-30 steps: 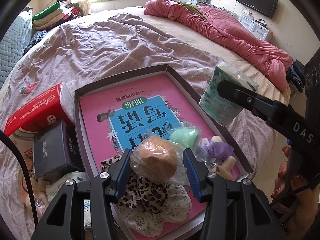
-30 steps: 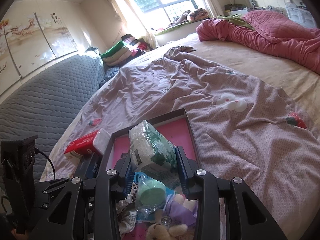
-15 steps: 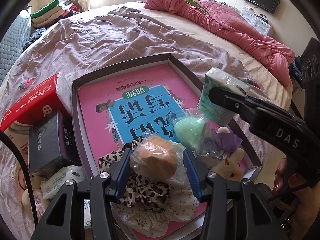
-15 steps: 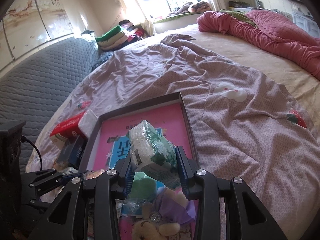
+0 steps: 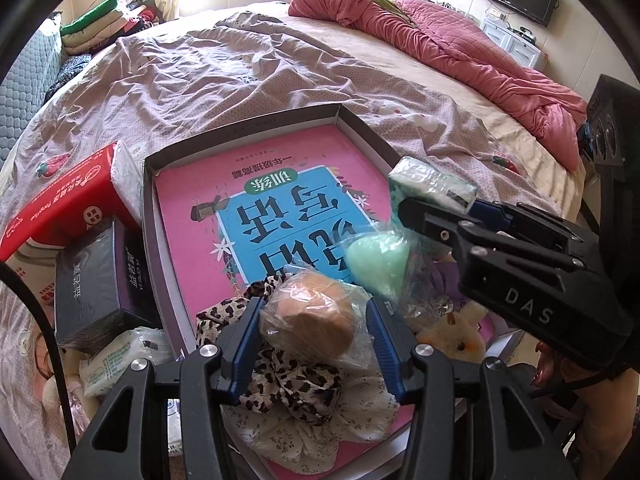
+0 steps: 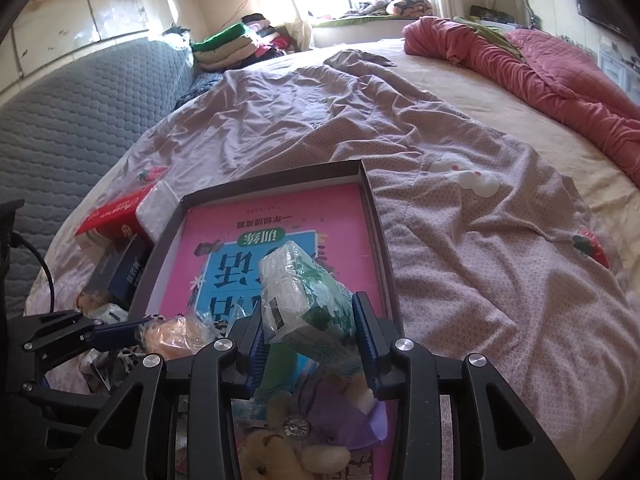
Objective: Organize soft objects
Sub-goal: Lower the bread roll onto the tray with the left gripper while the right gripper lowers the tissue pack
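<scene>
Since a second ago, the right hand-held gripper [image 6: 312, 340] has sunk toward the shallow box [image 5: 364, 128] and rolled a little, so the green-and-white tissue pack [image 6: 304, 296] it carries now hangs lower over the box's right side; the left one has barely shifted.

Both hands are loaded. The left hand-held gripper [image 5: 310, 344] pinches a tan sponge in a clear bag [image 5: 308, 316] between its blue pads, at a middling spread, just above a leopard-print scrunchie [image 5: 288, 384] at the near end of the box. The right one clamps the tissue pack at a narrower spread, with the pack's long axis running up and away from the pads toward the far left.

What the coming move turns on, as I judge it: the free space lies far of both loads, on the pink workbook [image 5: 256, 200] that lines the box floor. The near end is crowded with a bagged green sponge [image 5: 378, 260], a plush toy [image 5: 452, 336] and the scrunchie. The right hand sits nearer the box's right wall, the left nearer its middle, so each would have to reach away from the person to set down clear of the pile.
</scene>
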Action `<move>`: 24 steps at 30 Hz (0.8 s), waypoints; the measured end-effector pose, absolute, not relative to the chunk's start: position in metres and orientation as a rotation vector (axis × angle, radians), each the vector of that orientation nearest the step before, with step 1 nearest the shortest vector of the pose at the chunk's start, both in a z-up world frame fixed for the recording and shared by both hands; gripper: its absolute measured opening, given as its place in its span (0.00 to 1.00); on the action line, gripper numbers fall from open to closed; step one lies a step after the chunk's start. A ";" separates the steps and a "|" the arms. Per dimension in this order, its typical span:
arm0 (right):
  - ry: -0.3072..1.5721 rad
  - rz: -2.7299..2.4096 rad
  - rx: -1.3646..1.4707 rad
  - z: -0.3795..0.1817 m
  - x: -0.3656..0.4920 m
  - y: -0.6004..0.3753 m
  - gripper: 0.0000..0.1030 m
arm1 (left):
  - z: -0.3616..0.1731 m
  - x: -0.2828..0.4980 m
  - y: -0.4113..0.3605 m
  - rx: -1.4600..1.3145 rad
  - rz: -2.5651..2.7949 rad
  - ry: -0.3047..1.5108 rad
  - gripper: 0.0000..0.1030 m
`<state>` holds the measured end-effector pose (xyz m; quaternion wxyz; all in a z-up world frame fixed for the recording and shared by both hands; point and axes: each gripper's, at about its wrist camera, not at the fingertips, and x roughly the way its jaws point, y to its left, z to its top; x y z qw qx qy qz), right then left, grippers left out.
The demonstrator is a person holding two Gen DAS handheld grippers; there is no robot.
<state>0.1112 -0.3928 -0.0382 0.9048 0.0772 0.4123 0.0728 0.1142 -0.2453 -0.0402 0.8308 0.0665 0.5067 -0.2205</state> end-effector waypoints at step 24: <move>0.836 0.317 0.431 -0.042 0.112 -0.401 0.67 | -0.041 0.116 -0.241 0.122 -0.469 1.091 0.51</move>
